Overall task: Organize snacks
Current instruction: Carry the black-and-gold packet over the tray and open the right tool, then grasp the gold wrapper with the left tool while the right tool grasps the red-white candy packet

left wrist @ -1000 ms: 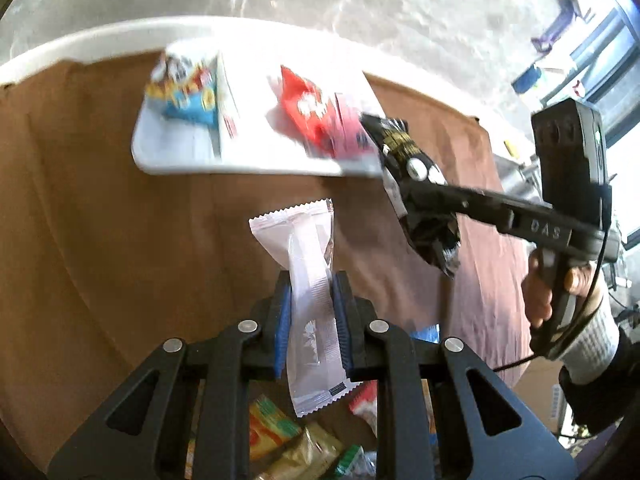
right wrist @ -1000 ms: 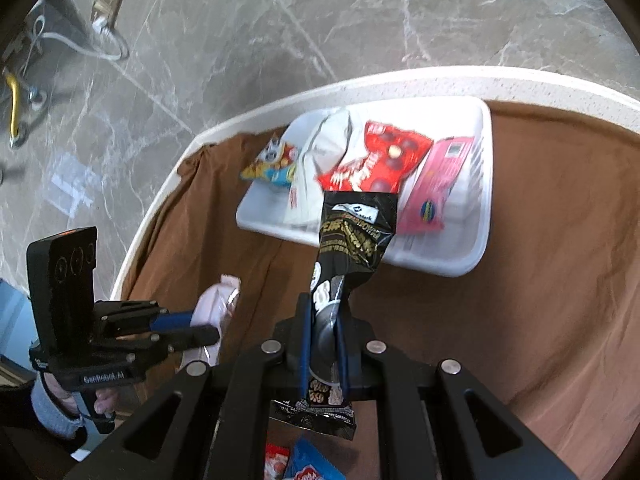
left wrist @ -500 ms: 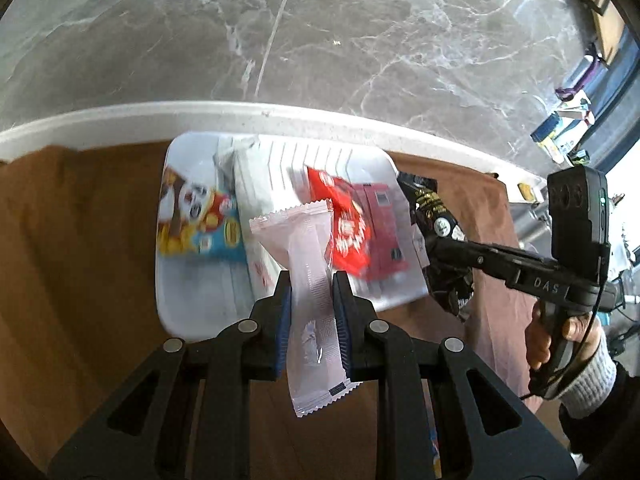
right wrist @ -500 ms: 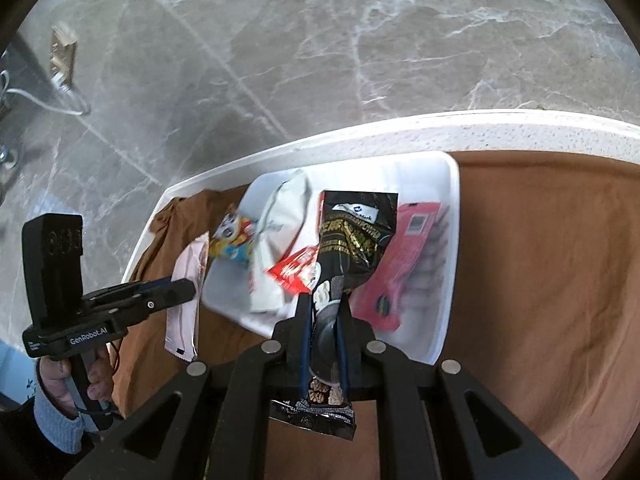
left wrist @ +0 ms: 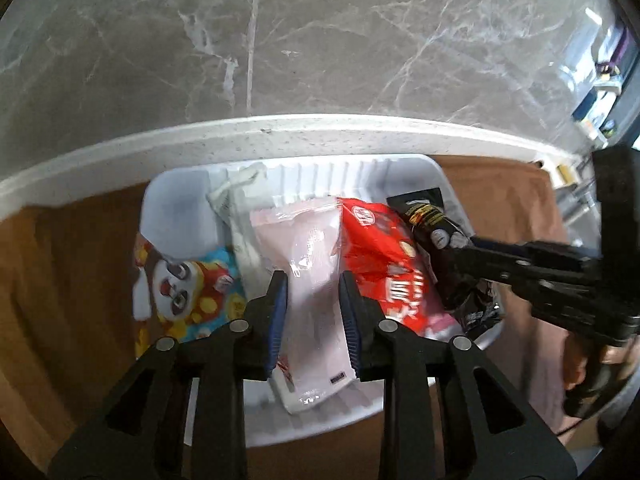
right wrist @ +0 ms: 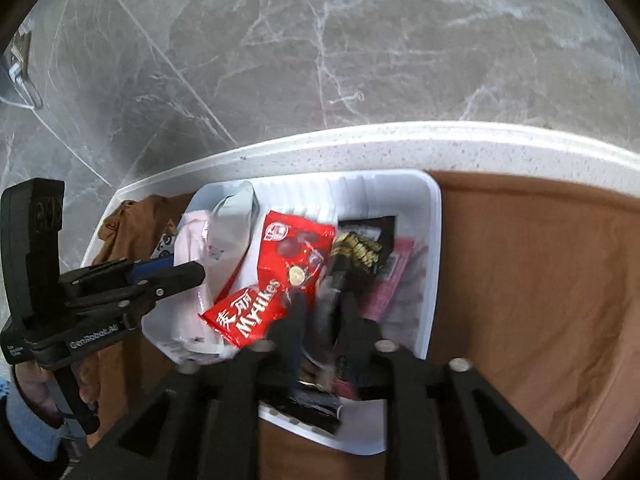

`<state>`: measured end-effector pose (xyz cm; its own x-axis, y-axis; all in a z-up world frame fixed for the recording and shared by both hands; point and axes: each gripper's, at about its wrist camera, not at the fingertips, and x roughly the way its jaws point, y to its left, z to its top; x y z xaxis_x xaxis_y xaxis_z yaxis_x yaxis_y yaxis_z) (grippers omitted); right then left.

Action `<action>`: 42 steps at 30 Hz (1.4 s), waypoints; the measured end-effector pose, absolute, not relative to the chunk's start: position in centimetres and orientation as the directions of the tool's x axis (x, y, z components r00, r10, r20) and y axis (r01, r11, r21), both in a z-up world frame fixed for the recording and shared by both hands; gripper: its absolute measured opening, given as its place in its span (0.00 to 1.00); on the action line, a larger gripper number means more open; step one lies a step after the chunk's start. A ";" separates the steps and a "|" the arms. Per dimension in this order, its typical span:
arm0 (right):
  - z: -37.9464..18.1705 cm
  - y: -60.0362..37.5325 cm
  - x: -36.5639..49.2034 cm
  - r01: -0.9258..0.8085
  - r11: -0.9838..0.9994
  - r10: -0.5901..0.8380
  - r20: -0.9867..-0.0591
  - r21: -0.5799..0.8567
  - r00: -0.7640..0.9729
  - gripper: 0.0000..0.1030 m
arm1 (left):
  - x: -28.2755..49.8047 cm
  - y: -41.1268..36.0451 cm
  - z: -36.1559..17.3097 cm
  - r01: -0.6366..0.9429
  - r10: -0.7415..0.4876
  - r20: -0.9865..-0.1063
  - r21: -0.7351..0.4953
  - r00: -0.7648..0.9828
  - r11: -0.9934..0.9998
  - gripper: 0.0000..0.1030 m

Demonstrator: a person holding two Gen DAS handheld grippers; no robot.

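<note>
Over the white tray [left wrist: 404, 168], the left tool [left wrist: 312, 304] has just been opening, its pads slack beside the pale pink packet [left wrist: 312, 280]. The right tool [right wrist: 322, 312], likewise just parting, straddles the black packet [right wrist: 356, 252] beside the red packet [right wrist: 280, 276], all lying in the tray on the brown-clothed desk [right wrist: 532, 280].

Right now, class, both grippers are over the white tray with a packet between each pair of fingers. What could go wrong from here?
1. The left gripper has just been opening around the pale pink packet, which lies on other packets and may slide off.
2. The right gripper has just been opening around the black packet; its lower end overhangs the white tray rim and could tip onto the brown cloth.
3. The grippers are close and might bump when withdrawing.
</note>
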<state>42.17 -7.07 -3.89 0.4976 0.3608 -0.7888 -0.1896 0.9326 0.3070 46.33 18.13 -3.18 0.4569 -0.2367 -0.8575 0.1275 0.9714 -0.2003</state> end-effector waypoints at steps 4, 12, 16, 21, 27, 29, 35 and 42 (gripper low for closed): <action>-2.3 -7.0 41.3 -0.198 0.948 0.317 -0.772 0.247 0.552 0.44 | 45.9 18.2 -2.7 0.132 -0.197 -0.844 -0.151 0.499 0.980 0.41; 1.2 -7.2 38.2 -0.238 0.937 0.347 -0.737 0.254 0.580 0.44 | 42.8 18.9 0.0 0.116 -0.178 -0.813 -0.137 0.554 0.984 0.41; 3.1 -7.3 35.5 -0.270 0.929 0.367 -0.723 0.253 0.586 0.44 | 38.9 19.2 0.8 0.128 -0.207 -0.808 -0.163 0.552 0.978 0.41; 5.0 -7.5 32.2 -0.320 0.918 0.388 -0.707 0.237 0.591 0.45 | 33.0 18.6 1.0 0.167 -0.239 -0.817 -0.177 0.524 0.970 0.41; 6.2 -7.8 27.7 -0.389 0.896 0.420 -0.699 0.215 0.579 0.48 | 25.3 17.4 0.3 0.220 -0.258 -0.846 -0.172 0.466 0.960 0.41; 5.9 -7.6 26.0 -0.426 0.879 0.441 -0.704 0.214 0.556 0.49 | 23.2 16.9 0.0 0.235 -0.267 -0.856 -0.177 0.442 0.956 0.41; 2.9 -5.7 21.0 -0.536 0.821 0.480 -0.749 0.199 0.457 0.49 | 16.2 14.6 -1.1 0.317 -0.272 -0.890 -0.155 0.367 0.936 0.41; -4.3 -1.6 16.7 -0.621 0.764 0.446 -0.838 0.175 0.314 0.49 | 11.3 13.0 -2.9 0.350 -0.236 -0.920 -0.120 0.312 0.929 0.41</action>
